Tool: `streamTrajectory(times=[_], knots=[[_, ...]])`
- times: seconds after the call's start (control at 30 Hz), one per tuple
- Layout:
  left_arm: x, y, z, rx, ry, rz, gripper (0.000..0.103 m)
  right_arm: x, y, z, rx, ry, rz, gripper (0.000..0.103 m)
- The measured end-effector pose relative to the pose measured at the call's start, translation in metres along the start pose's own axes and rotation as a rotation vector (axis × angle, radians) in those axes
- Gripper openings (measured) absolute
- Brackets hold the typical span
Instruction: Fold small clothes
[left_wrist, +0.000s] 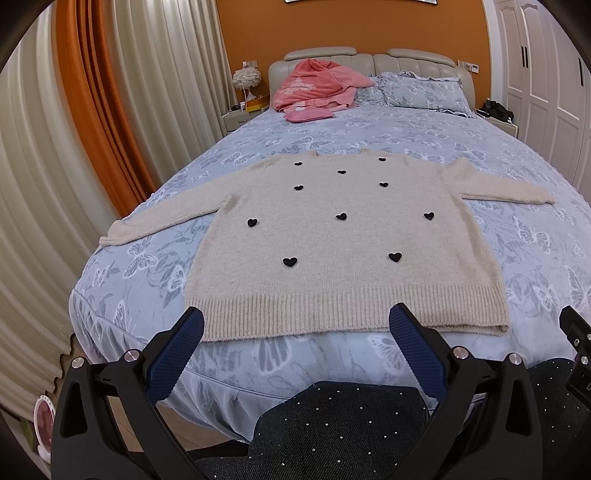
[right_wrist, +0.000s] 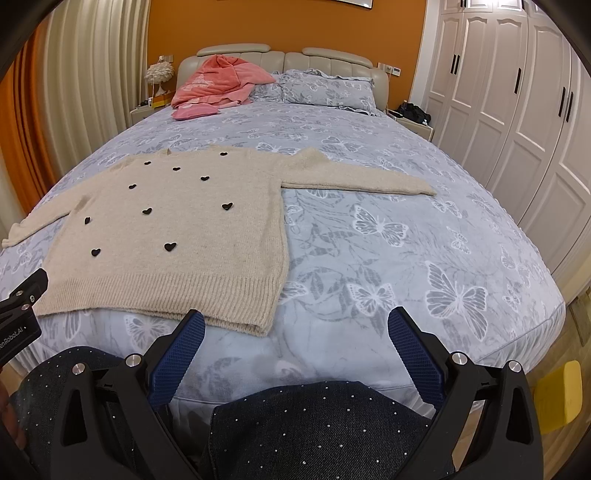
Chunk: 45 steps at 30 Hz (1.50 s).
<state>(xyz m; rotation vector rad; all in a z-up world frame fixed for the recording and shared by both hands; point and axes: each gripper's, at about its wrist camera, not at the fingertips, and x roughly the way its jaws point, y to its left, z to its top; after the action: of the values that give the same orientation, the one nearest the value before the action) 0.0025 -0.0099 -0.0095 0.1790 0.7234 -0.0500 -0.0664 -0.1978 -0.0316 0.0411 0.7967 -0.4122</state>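
Note:
A cream knitted sweater (left_wrist: 340, 236) with black hearts lies flat on the bed, front up, both sleeves spread out to the sides, ribbed hem toward me. It also shows in the right wrist view (right_wrist: 173, 229), left of centre. My left gripper (left_wrist: 297, 317) is open and empty, held just in front of the hem. My right gripper (right_wrist: 295, 319) is open and empty, over the bedspread just right of the hem's right corner. Part of the right gripper (left_wrist: 576, 339) shows at the left view's right edge.
The bed (right_wrist: 406, 240) has a blue butterfly bedspread. A pink garment (left_wrist: 317, 83) and a pillow (left_wrist: 421, 88) lie at the headboard. Curtains (left_wrist: 74, 147) hang on the left, white wardrobes (right_wrist: 517, 110) stand on the right. My dark studded trousers (right_wrist: 317, 432) are below the grippers.

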Motion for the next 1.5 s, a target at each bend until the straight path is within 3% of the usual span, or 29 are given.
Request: streamTrajectory(times=[1.5], knots=[[0.0039,-0.0025,-0.0015,0.020,0.023,0.003,0.098,0.0060,-0.0004,-0.0020,0.024,0.032,0.016,0.098]])
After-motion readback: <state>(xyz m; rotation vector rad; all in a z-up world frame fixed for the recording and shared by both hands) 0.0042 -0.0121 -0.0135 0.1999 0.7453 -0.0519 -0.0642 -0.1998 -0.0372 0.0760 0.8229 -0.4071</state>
